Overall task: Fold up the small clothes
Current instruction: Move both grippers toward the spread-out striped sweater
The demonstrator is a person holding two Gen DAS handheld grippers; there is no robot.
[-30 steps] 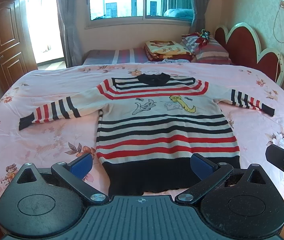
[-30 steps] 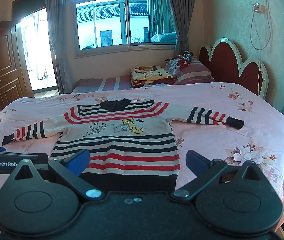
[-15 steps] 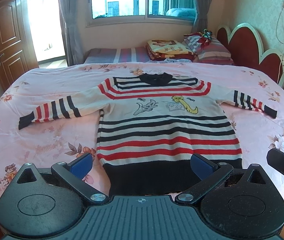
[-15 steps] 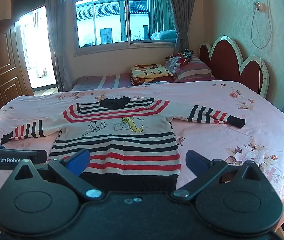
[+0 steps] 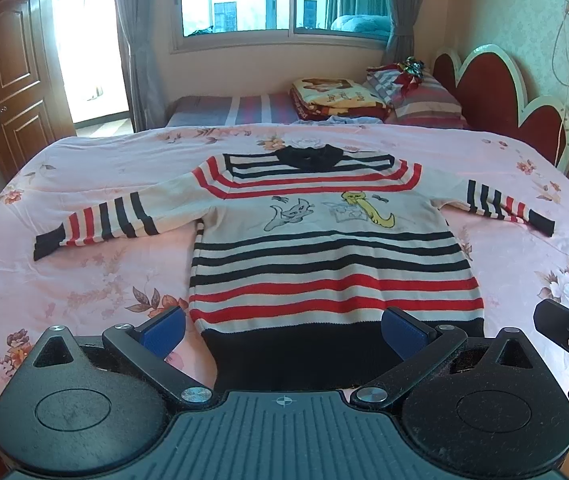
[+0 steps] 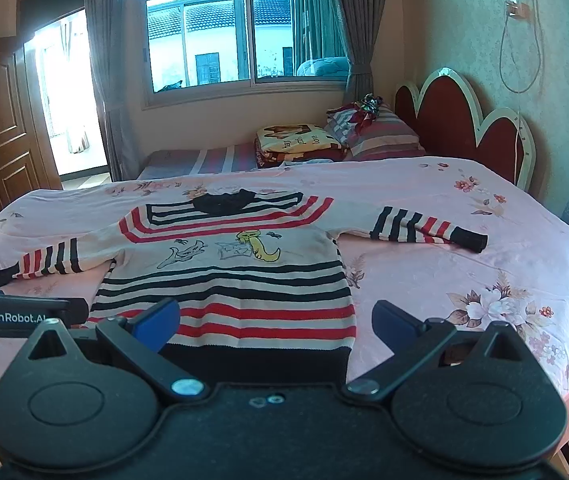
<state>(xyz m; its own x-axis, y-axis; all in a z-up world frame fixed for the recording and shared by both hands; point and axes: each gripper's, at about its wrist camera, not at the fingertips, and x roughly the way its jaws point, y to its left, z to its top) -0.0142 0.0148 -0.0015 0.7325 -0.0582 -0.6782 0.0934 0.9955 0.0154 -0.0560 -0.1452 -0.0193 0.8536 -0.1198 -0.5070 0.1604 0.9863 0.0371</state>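
A: Where's the sweater (image 5: pixel 332 248)?
B: Flat on the bed (image 5: pixel 84 280), sleeves spread, hem nearest both grippers.
A: Grippers?
B: Left gripper (image 5: pixel 282 330) and right gripper (image 6: pixel 272 320) spread wide, holding nothing, above the hem.

Bed (image 5: pixel 84 280) with pink floral sheet carries everything. Striped sweater (image 5: pixel 324 248) lies flat on it, front up, both sleeves spread outward, black collar toward the far edge — black hem at the near edge. At the far side by the red headboard (image 5: pixel 496 96): folded blanket (image 5: pixel 332 96) and striped pillow (image 5: pixel 424 104), side by side.
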